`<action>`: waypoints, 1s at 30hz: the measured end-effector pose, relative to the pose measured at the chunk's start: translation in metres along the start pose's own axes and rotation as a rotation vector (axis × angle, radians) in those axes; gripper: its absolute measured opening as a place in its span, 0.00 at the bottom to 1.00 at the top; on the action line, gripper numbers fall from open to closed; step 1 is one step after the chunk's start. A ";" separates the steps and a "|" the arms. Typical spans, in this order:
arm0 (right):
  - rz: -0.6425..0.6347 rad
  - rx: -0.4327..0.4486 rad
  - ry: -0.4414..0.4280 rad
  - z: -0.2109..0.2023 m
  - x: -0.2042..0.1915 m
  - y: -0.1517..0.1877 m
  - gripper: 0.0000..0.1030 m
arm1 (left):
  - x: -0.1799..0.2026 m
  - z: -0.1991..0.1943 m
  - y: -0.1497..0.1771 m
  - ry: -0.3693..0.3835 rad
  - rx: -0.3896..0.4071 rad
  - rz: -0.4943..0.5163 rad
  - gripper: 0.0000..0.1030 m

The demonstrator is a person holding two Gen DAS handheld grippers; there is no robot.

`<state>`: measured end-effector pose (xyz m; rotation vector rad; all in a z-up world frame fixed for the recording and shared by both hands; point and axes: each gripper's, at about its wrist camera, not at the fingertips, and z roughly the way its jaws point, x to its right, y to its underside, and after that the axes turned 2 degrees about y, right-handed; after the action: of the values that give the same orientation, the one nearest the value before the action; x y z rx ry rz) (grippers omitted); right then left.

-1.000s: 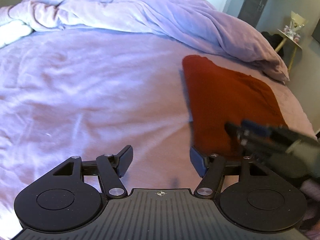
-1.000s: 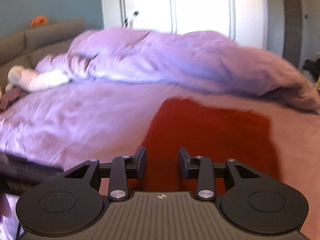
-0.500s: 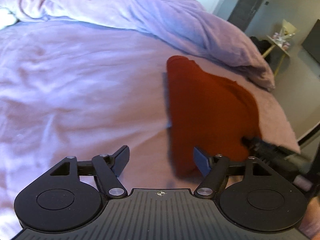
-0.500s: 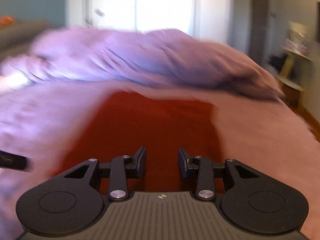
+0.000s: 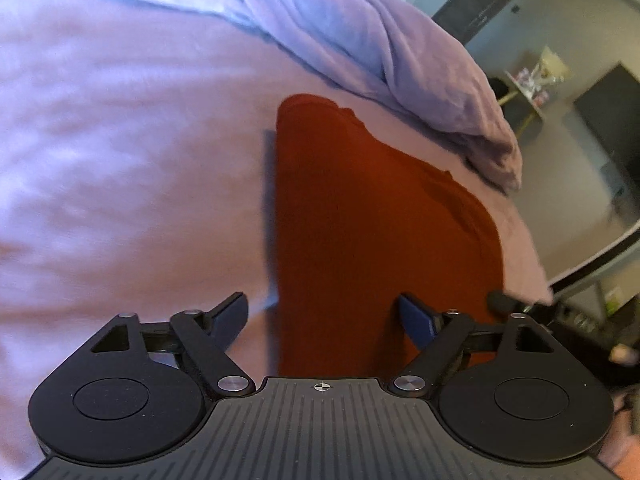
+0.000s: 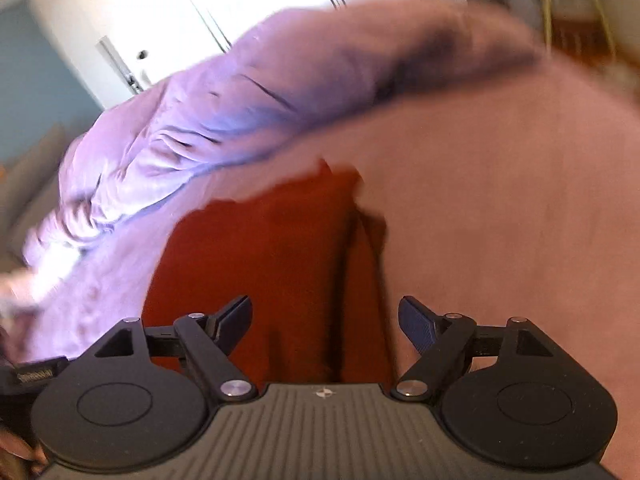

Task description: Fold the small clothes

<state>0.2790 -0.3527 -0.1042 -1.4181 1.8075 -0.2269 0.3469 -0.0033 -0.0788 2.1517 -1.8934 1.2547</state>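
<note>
- Lilac bed sheet (image 5: 120, 168) across the whole 9 o'clock half of the left wrist view, softly wrinkled, blurred.
- Rumpled lilac duvet (image 5: 360, 40) heaped from 12 toward 2 o'clock, spilling down to the bed's edge.
- Left gripper (image 5: 322, 316) at 6 o'clock with fingers (image 5: 230, 316) spread wide, gripping nothing; left finger over bare sheet, right finger over red fabric.
- Rust-red garment (image 5: 372, 220) flat on the sheet, centre to 4 o'clock, running up from between the left gripper's fingers; straight long edge on its 9 o'clock side casting a thin shadow, rounded corner at 12 o'clock, uneven stepped edge toward 2 o'clock where layers overlap. Plain colour, no print visible. Folded or single layer: cannot tell for certain.
- Dark tip of the right gripper (image 5: 504, 302) at 4 o'clock, at the garment's near right corner; touching or just above, cannot tell.
- Small side table (image 5: 528, 96) with pale items at 2 o'clock, too blurred to name.
- In the right wrist view, heavily blurred and tilted: duvet (image 6: 240, 112) from 9 to 1 o'clock, white wardrobe doors (image 6: 240, 12) at 12.
- Garment (image 6: 260, 260) centre to 6 o'clock, a dark crease running down near its right edge.
- Right gripper (image 6: 324, 320) at 6 o'clock, fingers (image 6: 418, 324) wide apart and clasping nothing; left finger over red cloth, right finger over pinkish sheet (image 6: 500, 200).
</note>
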 end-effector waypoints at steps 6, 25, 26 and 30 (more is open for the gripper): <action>0.174 -0.061 -0.169 0.031 0.038 -0.003 0.67 | 0.004 0.023 -0.010 0.005 -0.010 -0.001 0.66; 0.084 -0.225 -0.385 0.059 -0.061 0.041 0.40 | -0.048 -0.104 0.036 -0.100 0.129 0.019 0.41; 0.055 -0.222 -0.363 0.057 -0.066 0.046 0.49 | -0.051 -0.116 0.038 -0.121 0.152 0.046 0.41; 0.050 -0.157 -0.225 0.040 -0.067 0.052 0.61 | -0.053 -0.141 0.027 -0.342 0.244 0.132 0.48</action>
<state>0.2710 -0.2626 -0.1293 -1.4414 1.7018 0.0998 0.2508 0.1029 -0.0257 2.5449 -2.1379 1.2654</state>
